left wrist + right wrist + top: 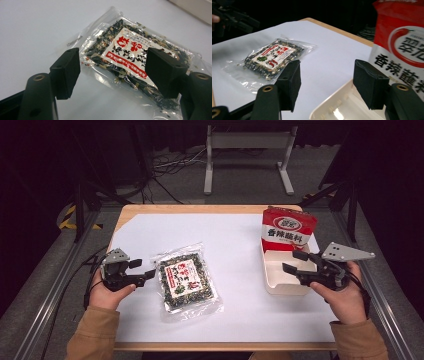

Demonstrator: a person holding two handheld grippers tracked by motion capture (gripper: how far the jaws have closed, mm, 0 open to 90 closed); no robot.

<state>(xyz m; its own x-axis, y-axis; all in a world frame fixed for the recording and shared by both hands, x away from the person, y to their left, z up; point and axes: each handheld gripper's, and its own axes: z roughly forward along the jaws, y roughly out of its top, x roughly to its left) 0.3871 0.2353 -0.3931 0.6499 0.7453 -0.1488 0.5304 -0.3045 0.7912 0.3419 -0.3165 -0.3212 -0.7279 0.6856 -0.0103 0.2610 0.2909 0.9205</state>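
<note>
White sheet covers the wooden table [131,210], dark room behind. Seaweed packet [186,281] lies flat beside my left gripper [141,272]; right gripper [295,262] over the cream tray [285,287]. Both gaping, empty.

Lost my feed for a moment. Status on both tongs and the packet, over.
Left tongs open, empty, beside clear seaweed packet. Packet flat on white sheet, untouched. Right tongs open, empty, over white tray by red bag. Path clear.

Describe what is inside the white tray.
A red-and-white packet stands at the tray's far end. The tray's near part looks bare; the right gripper hangs over its near edge. The floor under the packet is hidden.
</note>
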